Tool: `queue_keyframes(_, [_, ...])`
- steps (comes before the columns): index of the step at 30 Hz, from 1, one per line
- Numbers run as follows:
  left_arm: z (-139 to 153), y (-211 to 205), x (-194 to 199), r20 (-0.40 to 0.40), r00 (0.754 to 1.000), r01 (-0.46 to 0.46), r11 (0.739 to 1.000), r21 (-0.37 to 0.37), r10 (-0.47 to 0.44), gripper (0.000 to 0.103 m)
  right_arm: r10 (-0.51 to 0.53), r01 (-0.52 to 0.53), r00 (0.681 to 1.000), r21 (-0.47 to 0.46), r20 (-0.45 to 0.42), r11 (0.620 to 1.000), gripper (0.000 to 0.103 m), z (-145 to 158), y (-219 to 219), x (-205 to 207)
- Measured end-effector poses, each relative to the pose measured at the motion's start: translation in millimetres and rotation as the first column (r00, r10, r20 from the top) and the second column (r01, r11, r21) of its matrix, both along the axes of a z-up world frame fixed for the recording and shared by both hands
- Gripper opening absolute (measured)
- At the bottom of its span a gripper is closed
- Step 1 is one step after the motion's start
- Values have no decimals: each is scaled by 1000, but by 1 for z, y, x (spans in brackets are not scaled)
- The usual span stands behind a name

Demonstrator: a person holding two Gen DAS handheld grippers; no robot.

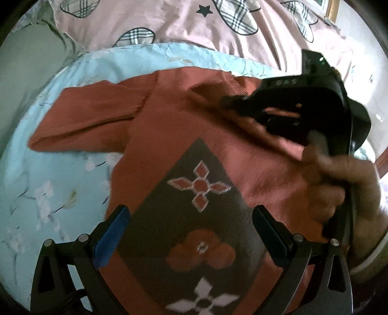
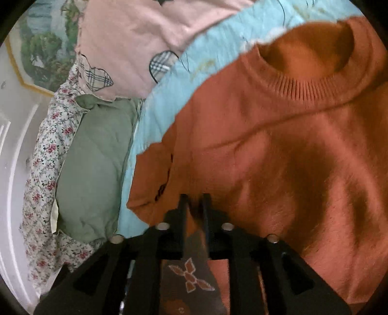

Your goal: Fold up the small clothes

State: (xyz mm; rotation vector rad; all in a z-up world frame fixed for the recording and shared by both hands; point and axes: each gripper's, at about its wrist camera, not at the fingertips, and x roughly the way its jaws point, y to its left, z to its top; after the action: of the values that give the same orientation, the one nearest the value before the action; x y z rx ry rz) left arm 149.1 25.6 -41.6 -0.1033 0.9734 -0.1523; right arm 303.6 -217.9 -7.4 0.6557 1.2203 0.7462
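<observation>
A bed covered by a light blue floral sheet (image 1: 48, 189) carries an orange sweater (image 1: 184, 121), spread ahead of the left fingers. Beyond it lie a pink quilt (image 1: 169, 21) and a green pillow (image 2: 94, 169).

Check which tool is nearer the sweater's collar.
Right. The right tool is shut on a fold of the sweater just below the collar. The left tool hangs open over the lower diamond pattern.
</observation>
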Motion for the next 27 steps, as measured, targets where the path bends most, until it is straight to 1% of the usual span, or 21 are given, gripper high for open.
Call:
queue_keyframes(2, [-2, -2, 15, -7, 1000, 10, 999, -39, -10, 101, -3, 3, 998, -7, 55, 1000, 38, 16, -9, -8])
queue_keyframes(4, [-6, -6, 36, -11, 1000, 23, 997, -80, -24, 101, -25, 28, 993, -22, 117, 999, 39, 35, -25, -16])
queue_keyframes(6, [-13, -12, 60, -28, 999, 31, 993, -117, -34, 101, -66, 71, 985, -26, 162, 997, 40, 53, -50, -26])
queue_keyframes(9, [-21, -18, 94, -54, 998, 18, 988, -156, -27, 101, -147, 160, 969, -52, 200, 986, 41, 69, -96, -47])
queue_keyframes(12, [-27, -16, 126, -57, 998, -24, 985, -173, 14, 97, -226, 250, 949, -86, 220, 964, 42, 75, -133, -64])
queue_keyframes(13, [-28, -16, 133, -57, 998, -35, 984, -174, 25, 90, -260, 289, 939, -105, 227, 952, 42, 75, -149, -70])
queue_keyframes(14, [-28, -16, 141, -38, 999, -39, 985, -168, 34, 71, -283, 315, 931, -119, 231, 942, 42, 76, -159, -73])
queue_keyframes(15, [-27, -20, 143, -25, 999, -31, 987, -157, 28, 57, -308, 343, 923, -130, 231, 930, 42, 76, -171, -75])
queue_keyframes(16, [-26, -22, 144, -20, 1000, -22, 989, -143, 19, 28, -338, 374, 913, -136, 230, 918, 42, 76, -187, -77])
queue_keyframes(17, [-24, -24, 144, -15, 1000, -2, 989, -146, 0, 12, -357, 393, 906, -139, 230, 909, 42, 77, -199, -77])
queue_keyframes(18, [-20, -24, 144, -5, 1000, 22, 986, -165, -23, 11, -378, 418, 896, -152, 234, 896, 42, 78, -213, -78])
queue_keyframes(21, [1, -11, 124, 95, 995, 14, 994, -106, -4, 11, -432, 489, 865, -232, 256, 841, 43, 78, -249, -73])
queue_keyframes(22, [4, -3, 121, 108, 994, -9, 996, -85, 19, 11, -442, 500, 861, -253, 252, 828, 44, 75, -258, -68])
queue_keyframes(23, [3, 6, 120, 112, 993, -39, 997, -65, 46, 11, -447, 501, 863, -278, 237, 820, 45, 70, -266, -59])
queue_keyframes(24, [1, 17, 123, 100, 992, -65, 996, -58, 71, 11, -445, 497, 866, -290, 229, 818, 45, 67, -269, -54])
queue_keyframes(27, [-6, 36, 127, 76, 991, -101, 991, -88, 108, 11, -419, 471, 881, -334, 220, 816, 49, 57, -271, -31])
